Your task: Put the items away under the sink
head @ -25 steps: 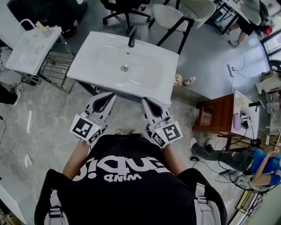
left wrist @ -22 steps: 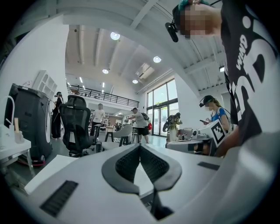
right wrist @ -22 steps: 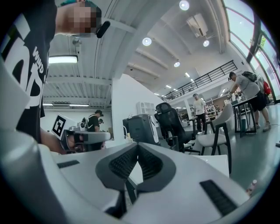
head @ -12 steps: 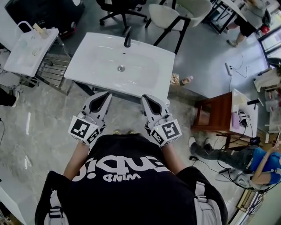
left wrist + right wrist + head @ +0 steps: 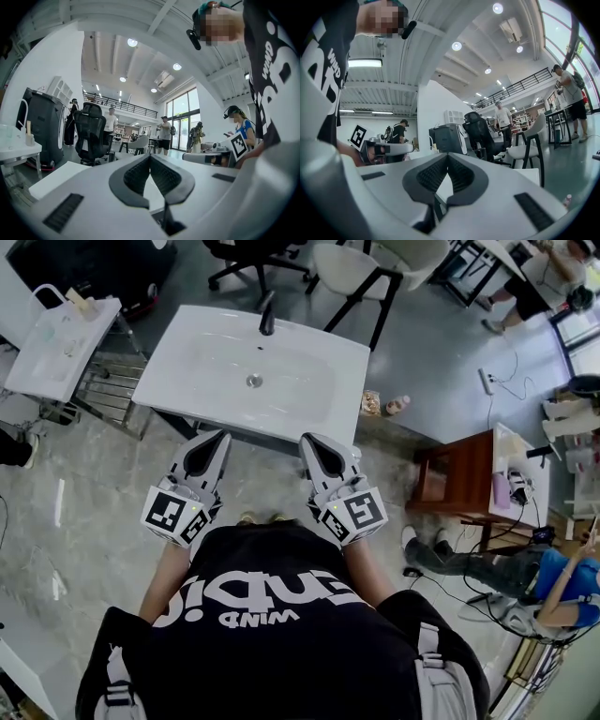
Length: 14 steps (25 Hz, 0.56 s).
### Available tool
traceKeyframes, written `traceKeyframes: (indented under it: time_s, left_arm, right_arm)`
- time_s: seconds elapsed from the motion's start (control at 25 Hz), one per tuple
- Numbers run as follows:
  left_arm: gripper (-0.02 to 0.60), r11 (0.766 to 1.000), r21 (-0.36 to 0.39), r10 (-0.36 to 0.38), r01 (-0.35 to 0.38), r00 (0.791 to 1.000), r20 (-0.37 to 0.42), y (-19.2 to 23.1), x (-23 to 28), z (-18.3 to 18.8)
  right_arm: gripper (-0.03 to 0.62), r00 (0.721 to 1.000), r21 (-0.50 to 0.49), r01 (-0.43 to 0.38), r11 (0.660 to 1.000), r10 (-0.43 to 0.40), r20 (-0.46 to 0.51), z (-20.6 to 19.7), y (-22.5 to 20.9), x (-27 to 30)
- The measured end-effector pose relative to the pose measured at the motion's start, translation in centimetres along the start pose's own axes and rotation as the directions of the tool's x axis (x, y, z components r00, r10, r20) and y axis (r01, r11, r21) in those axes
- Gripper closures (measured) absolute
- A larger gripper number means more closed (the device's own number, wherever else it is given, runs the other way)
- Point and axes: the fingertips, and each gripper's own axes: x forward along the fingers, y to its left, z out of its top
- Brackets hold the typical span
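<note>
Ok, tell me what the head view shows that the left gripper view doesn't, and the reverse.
Only the head view: the drain, the small bottle on the floor right of the sink, the wooden side table. Only the left gripper view: the ceiling lights, the balcony railing, the tall windows. Both: the sink, the black office chair, and the left gripper and right gripper, each shut and empty.

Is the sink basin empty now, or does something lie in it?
Empty. In the head view the sink shows only its drain in a bare white surface; the faucet stands at its far edge.
</note>
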Motion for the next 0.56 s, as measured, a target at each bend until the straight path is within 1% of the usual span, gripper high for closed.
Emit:
traceKeyframes:
  time_s: [0.12,0.56]
  left_arm:
    - [0.561,1.0,0.012,0.001,0.0,1.0,-0.008,-0.2,-0.1,-0.1]
    - [0.561,1.0,0.015,-0.002,0.002,0.999,-0.033,-1.0,-0.1,-0.4]
  right_arm:
    - [0.576,1.0,-0.008,-0.001,1.0,0.001,0.0,0.2,0.0,-0.2]
    - [0.576,1.0,0.0,-0.005,1.0,0.005,-0.003,0.6,-0.1,-0.7]
